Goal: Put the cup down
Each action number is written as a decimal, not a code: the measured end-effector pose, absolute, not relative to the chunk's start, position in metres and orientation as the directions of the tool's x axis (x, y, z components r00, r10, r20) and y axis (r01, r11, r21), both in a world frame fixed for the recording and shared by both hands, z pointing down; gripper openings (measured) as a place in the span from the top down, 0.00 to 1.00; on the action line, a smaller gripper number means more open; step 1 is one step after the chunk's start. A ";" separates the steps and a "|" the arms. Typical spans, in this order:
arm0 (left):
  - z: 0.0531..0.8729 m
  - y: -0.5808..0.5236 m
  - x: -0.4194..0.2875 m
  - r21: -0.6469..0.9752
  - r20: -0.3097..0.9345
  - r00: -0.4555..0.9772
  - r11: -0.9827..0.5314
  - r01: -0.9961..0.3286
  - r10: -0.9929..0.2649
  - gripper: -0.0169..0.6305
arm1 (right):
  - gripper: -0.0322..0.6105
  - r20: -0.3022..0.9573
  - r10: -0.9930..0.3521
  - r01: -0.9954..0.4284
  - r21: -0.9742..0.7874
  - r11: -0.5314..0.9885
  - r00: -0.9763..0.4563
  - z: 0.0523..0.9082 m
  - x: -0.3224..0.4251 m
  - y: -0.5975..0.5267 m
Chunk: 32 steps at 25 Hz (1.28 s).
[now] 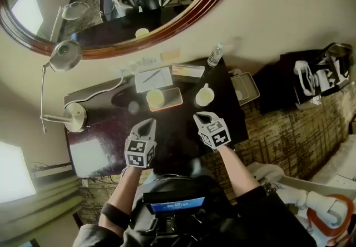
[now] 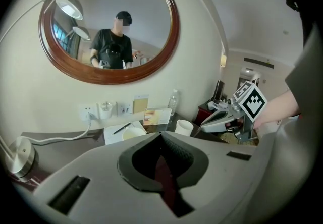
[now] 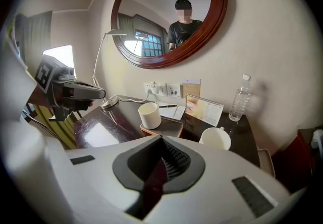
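A cream cup [image 1: 155, 98] stands upright on a small orange-edged tray [image 1: 173, 97] at the middle of the dark table [image 1: 178, 140]. To its right, a white handled mug [image 1: 204, 95] rests on the tabletop. My left gripper [image 1: 147, 124] hovers just short of the tray, shut with nothing in it. My right gripper [image 1: 201, 117] is just short of the mug, also shut and empty. The right gripper view has the cup [image 3: 149, 115] ahead left, the mug [image 3: 215, 138] ahead right and the left gripper [image 3: 75, 90] at far left. The left gripper view shows the mug [image 2: 183, 127] and right gripper [image 2: 222, 120].
A notepad with a pen [image 1: 154, 79], a standing card [image 1: 187, 70] and a water bottle [image 1: 215, 55] line the wall side. A desk lamp [image 1: 65, 55] with a round base [image 1: 74, 116] occupies the left end. An oval mirror [image 1: 183, 18] hangs above. A grey tray [image 1: 249, 89] sits off the right edge.
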<state>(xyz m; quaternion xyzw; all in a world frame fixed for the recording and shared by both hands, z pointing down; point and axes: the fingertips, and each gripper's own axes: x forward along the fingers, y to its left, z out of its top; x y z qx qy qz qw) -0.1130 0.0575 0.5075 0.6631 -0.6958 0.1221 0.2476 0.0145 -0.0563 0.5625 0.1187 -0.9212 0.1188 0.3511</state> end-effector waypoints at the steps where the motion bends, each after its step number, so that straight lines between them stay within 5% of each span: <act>1: 0.509 0.057 -0.111 0.162 0.511 0.010 0.085 -0.983 -0.860 0.97 | 0.92 0.678 -0.148 -0.312 -0.126 0.942 -0.720 0.564 0.016 -0.059; 8: 0.521 0.049 -0.099 0.172 0.525 0.049 0.049 -0.984 -0.850 0.97 | 0.83 0.710 -0.198 -0.354 -0.076 0.932 -0.676 0.578 0.031 -0.078; 13: 0.522 0.034 -0.086 0.164 0.531 0.079 0.011 -0.986 -0.844 0.97 | 0.48 0.731 -0.202 -0.354 -0.057 0.934 -0.651 0.590 0.037 -0.097; 18: 0.530 0.013 -0.077 0.159 0.542 0.099 -0.014 -0.987 -0.835 0.97 | 0.24 0.748 -0.244 -0.351 0.015 0.936 -0.618 0.603 0.039 -0.128; 32: 0.563 -0.054 -0.056 0.149 0.591 0.145 -0.069 -0.986 -0.793 0.97 | 0.12 0.801 -0.166 -0.312 -0.026 0.950 -0.575 0.656 0.025 -0.191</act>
